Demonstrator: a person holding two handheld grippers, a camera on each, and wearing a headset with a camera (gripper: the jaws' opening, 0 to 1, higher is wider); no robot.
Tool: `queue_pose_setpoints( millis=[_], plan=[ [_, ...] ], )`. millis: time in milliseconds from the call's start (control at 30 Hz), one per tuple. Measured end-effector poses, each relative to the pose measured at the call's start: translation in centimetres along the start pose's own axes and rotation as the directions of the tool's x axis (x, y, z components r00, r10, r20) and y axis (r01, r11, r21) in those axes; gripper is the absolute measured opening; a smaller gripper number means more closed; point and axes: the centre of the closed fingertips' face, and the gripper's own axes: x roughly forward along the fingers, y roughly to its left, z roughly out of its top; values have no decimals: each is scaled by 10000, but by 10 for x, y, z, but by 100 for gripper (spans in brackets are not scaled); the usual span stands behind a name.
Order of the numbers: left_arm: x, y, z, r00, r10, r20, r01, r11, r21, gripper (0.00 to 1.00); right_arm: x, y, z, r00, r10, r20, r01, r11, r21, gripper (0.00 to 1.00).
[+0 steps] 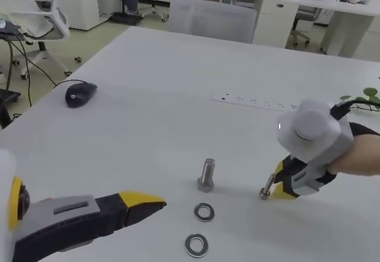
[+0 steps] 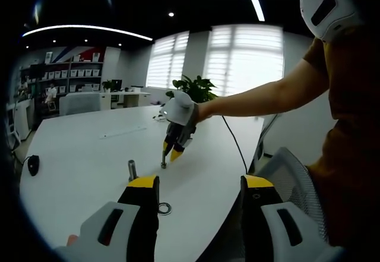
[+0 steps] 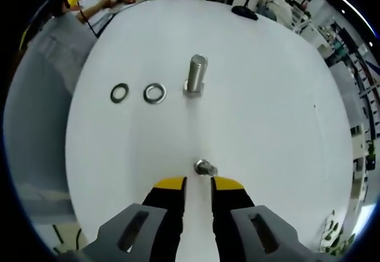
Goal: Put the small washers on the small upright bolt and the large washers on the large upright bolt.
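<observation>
The large upright bolt [image 1: 205, 176] [image 3: 195, 75] stands mid-table. The small bolt [image 1: 266, 188] [image 3: 205, 167] stands to its right, leaning a little. My right gripper [image 1: 284, 189] [image 3: 198, 183] sits just behind the small bolt, its jaws a narrow gap apart with nothing seen between them. Two washers [image 1: 203, 212] [image 1: 196, 245] lie flat in front of the large bolt, also seen as washers [image 3: 155, 92] [image 3: 120, 92]. My left gripper [image 1: 159, 202] [image 2: 200, 185] hovers left of the washers, jaws wide open and empty, with one washer [image 2: 164, 208] near its left jaw.
A black mouse [image 1: 80, 93] lies at the far left of the white table [image 1: 154, 125]. A power strip [image 1: 258, 103] lies behind the bolts, and plant leaves [image 1: 365, 98] hang over the right edge. Chairs and desks stand beyond the table.
</observation>
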Motion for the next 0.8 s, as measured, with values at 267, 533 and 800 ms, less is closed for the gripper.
queue_pose_setpoints(
  millis=[267, 533, 800],
  plan=[
    [-1, -6, 5, 9999, -58, 99, 56, 9997, 221, 54, -11, 33, 10, 9991, 234, 341, -235, 9997, 21, 17],
    [-3, -12, 10, 9997, -164, 179, 156, 9988, 461, 54, -5, 67, 38, 9965, 675, 487, -642, 9958, -649, 17],
    [-12, -15, 10, 9997, -29, 247, 14, 9983, 575, 54, 6, 95, 75, 9898, 1154, 836, -1046, 9868, -1239, 17]
  ],
)
